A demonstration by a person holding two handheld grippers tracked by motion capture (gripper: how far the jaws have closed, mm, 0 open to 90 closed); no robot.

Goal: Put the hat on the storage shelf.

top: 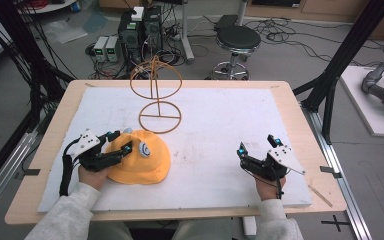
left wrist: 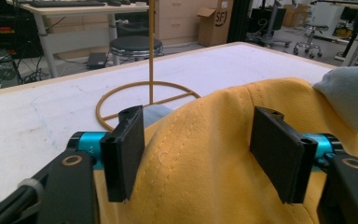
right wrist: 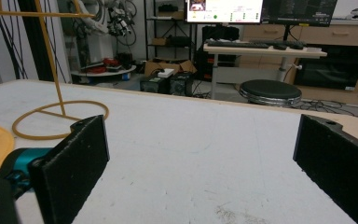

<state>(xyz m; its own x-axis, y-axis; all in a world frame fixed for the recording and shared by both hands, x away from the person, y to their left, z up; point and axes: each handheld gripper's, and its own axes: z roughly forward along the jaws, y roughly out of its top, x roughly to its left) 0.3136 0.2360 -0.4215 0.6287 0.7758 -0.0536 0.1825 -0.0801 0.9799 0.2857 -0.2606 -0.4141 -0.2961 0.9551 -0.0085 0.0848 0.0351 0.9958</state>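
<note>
Two steps of the work look to be ahead and almost none behind: the yellow hat (top: 139, 158) lies flat on the tabletop (top: 220, 125), at its near left, and the wire hat stand (top: 156, 95) behind it is bare. The left gripper (top: 119, 145) has its fingers (left wrist: 123, 151) set wide on either side of a raised fold of the hat's crown, not yet closed on the cloth as far as I can judge. The right gripper (top: 258, 144) rests well apart at the near right, its fingers (right wrist: 72, 161) spread wide over bare surface and holding nothing. By my reading, gripping, lifting and seating the hat on the stand all remain.

A white, faintly scuffed mat covers most of the pale wooden tabletop. Beyond it the floor carries a tangle of cables, some computer boxes (top: 140, 30) and a round black stool (top: 237, 37); the right gripper view shows desks, shelves and a lit monitor (right wrist: 223, 10) farther back.
</note>
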